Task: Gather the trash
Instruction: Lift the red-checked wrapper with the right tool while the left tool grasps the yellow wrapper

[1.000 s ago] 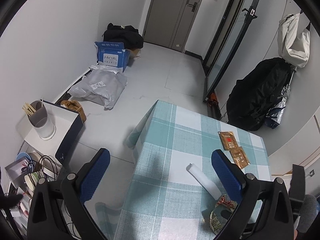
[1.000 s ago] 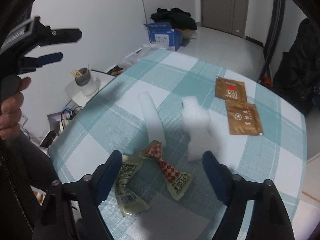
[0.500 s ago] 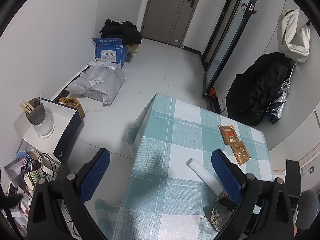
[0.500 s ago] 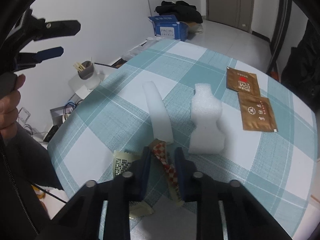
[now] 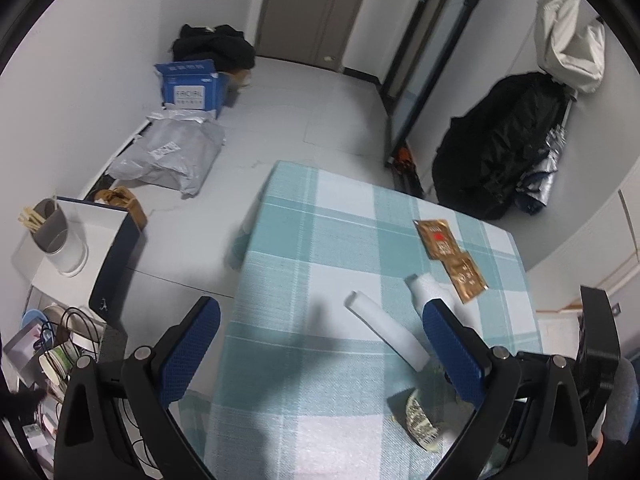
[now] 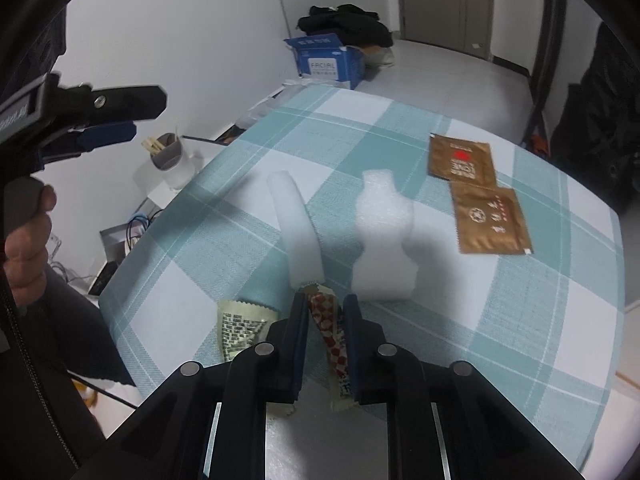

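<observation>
Already the right gripper, low in the frame's centre, has closed on the red-checked wrapper, whose long axis runs up-frame between the pads on the checked tablecloth, while the left gripper hangs wide open, farther off.

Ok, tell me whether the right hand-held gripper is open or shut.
Shut. The right hand-held gripper has its blue pads pressed against both sides of the red-and-white checkered wrapper, just above the checked tablecloth.
</observation>
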`<action>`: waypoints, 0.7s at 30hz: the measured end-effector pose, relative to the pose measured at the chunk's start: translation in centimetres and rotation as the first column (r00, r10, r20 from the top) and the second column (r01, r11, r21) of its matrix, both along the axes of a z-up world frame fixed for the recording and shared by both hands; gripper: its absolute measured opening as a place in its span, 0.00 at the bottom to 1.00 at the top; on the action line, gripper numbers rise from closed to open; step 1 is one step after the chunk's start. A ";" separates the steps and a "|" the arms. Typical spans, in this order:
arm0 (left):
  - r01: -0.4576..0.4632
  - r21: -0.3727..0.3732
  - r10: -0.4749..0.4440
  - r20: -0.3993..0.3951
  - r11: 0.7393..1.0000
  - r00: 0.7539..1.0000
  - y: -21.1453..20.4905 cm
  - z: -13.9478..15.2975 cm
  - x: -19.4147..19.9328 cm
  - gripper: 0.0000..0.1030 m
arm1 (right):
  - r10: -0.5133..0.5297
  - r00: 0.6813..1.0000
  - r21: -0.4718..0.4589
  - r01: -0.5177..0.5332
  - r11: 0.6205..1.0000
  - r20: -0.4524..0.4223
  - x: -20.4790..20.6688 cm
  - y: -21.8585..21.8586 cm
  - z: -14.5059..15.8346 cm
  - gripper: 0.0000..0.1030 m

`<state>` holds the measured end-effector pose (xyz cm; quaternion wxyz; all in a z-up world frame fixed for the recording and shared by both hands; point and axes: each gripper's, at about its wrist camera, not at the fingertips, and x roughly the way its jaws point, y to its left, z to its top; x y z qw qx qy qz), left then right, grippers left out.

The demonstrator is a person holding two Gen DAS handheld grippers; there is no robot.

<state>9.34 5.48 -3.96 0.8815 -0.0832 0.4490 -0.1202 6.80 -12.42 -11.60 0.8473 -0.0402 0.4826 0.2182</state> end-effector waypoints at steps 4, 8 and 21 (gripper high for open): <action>0.046 0.002 -0.046 -0.025 0.999 0.999 -0.8 -0.2 -0.5 0.97 | -0.044 0.999 0.032 0.044 0.999 -0.004 0.1 -1.4 0.4 0.15; 0.120 -0.021 -0.122 -0.066 0.992 0.990 -1.8 -0.6 -1.3 0.97 | -0.086 0.996 0.085 0.086 0.993 -0.005 0.0 -3.1 0.9 0.15; 0.357 0.036 -0.341 -0.218 0.933 0.914 -7.3 -4.1 -3.6 0.65 | -0.158 0.987 0.161 0.152 0.975 0.023 -0.8 -6.7 2.3 0.15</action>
